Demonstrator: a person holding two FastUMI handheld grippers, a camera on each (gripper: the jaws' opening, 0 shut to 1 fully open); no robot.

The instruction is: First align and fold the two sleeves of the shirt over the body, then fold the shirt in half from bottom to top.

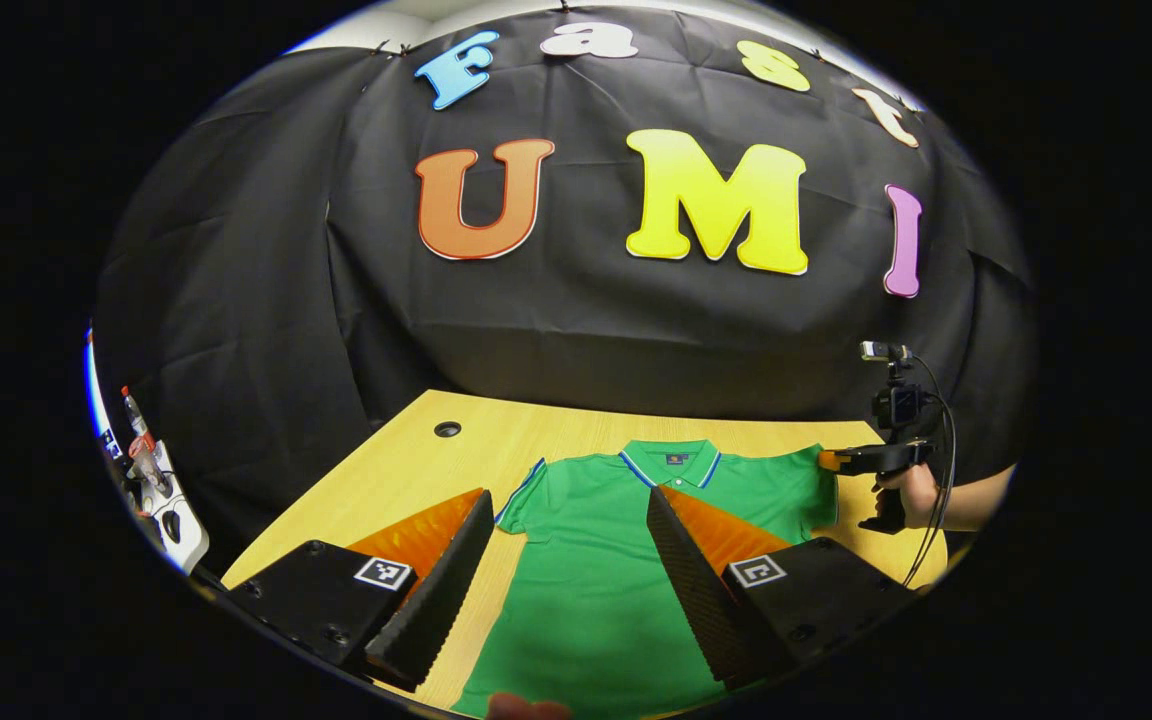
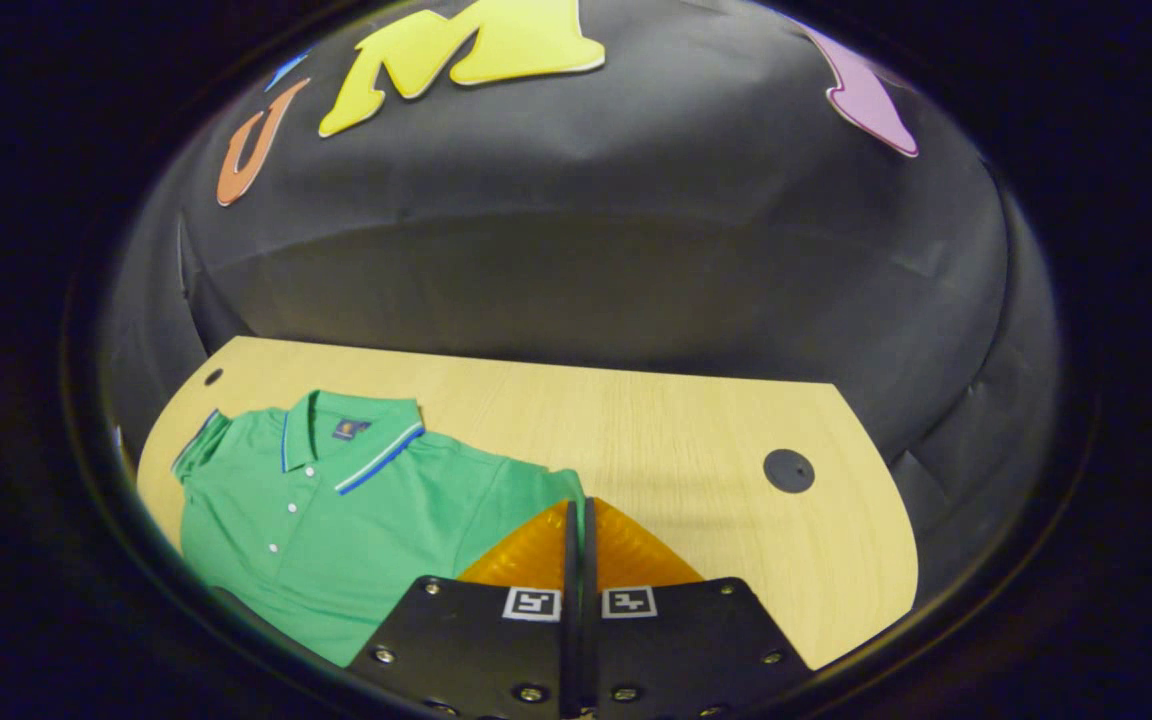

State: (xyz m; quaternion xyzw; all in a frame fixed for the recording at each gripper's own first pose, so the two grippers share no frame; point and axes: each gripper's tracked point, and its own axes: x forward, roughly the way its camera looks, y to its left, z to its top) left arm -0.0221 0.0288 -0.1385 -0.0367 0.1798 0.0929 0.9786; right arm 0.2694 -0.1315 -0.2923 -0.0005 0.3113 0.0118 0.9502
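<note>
Left gripper (image 1: 568,560) hovers spread wide over the near left of the green knit polo shirt (image 1: 596,560), flat on the wooden table (image 1: 386,470). Right gripper (image 2: 576,535) is closed on the right sleeve (image 2: 536,490) hem. Fabric appears soft, light; pinch edges.

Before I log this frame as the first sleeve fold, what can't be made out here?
- Shirt hem: cut off by the bottom edge in the left gripper view, and by the lower left edge in the right gripper view.
- Sleeve edge: in the right gripper view the right gripper covers it, so the grip's depth is hidden.
- Shirt front: partly behind the open left gripper in its own view.
</note>
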